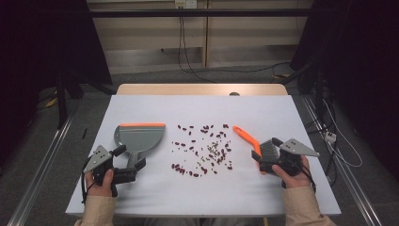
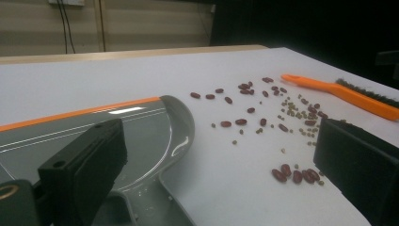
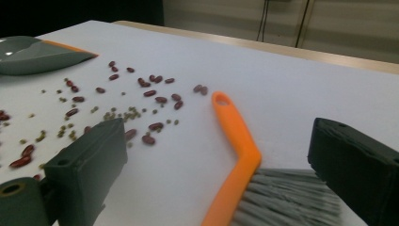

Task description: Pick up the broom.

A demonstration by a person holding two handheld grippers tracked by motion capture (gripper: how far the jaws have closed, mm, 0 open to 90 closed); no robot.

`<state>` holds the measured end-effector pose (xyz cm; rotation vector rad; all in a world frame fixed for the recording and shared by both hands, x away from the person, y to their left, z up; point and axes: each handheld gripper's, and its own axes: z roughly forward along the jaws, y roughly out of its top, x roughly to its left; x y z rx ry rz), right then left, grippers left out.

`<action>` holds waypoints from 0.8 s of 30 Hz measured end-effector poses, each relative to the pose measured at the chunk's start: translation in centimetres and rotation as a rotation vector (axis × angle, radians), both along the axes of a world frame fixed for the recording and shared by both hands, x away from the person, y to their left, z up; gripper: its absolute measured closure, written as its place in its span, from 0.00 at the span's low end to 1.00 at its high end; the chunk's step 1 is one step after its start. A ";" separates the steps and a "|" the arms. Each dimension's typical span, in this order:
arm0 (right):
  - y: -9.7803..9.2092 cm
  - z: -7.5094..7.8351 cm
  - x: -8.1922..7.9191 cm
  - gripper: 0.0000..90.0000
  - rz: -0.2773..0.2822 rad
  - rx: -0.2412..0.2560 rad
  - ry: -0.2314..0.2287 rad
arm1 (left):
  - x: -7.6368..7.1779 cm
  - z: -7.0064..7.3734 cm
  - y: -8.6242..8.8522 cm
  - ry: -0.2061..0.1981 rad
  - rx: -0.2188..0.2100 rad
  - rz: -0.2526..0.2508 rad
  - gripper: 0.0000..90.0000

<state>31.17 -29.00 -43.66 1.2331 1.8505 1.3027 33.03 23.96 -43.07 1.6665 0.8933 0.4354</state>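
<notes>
You are holding your left gripper (image 1: pixel 126 165) at the near left of the counter (image 1: pixel 263 193), its jaws standing apart on either side of the handle of the grey dustpan (image 1: pixel 139 138). In the left gripper view the handle is running between the jaws without either one pressing on it, so you are lined up to take it but not yet gripping. The dustpan is lying flat with its orange-edged lip at the far side and its right wall turned toward the scatter of beans (image 1: pixel 204 148), which probably makes it a ready target for a sweep from the right.

Your right gripper (image 1: pixel 267 157) is sitting at the near right, jaws open around the grey bristle end of the orange brush (image 1: pixel 249 141). The right gripper view is showing the bristles lying between the two jaws, with the handle angling away to the far left toward the beans. Nothing is clamped there either.

The beans, dark red ones mixed with smaller greenish ones, are lying loose in the middle of the counter, between dustpan and brush and apart from both.

The counter is carrying a pale, smooth sheet over a wooden top that is showing at the far edge. Beyond it cables (image 1: pixel 188 61) are trailing down a light wall panel, and dark curtains are hanging at both sides.
</notes>
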 end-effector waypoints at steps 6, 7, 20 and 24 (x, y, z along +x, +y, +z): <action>-0.5 0.4 3.2 0.09 -0.057 -0.042 0.104 | 0.1 0.0 0.0 0.001 -0.003 0.003 0.03; -0.5 0.4 3.5 0.10 -0.059 -0.047 0.119 | 0.1 0.0 0.0 0.000 0.000 -0.001 0.03; 0.1 0.6 6.5 0.26 -0.060 -0.108 0.277 | 0.1 0.0 -0.1 0.000 -0.003 -0.008 0.03; 0.2 0.5 7.2 0.37 -0.065 -0.107 0.328 | 0.2 0.0 -0.1 0.001 -0.004 -0.013 0.03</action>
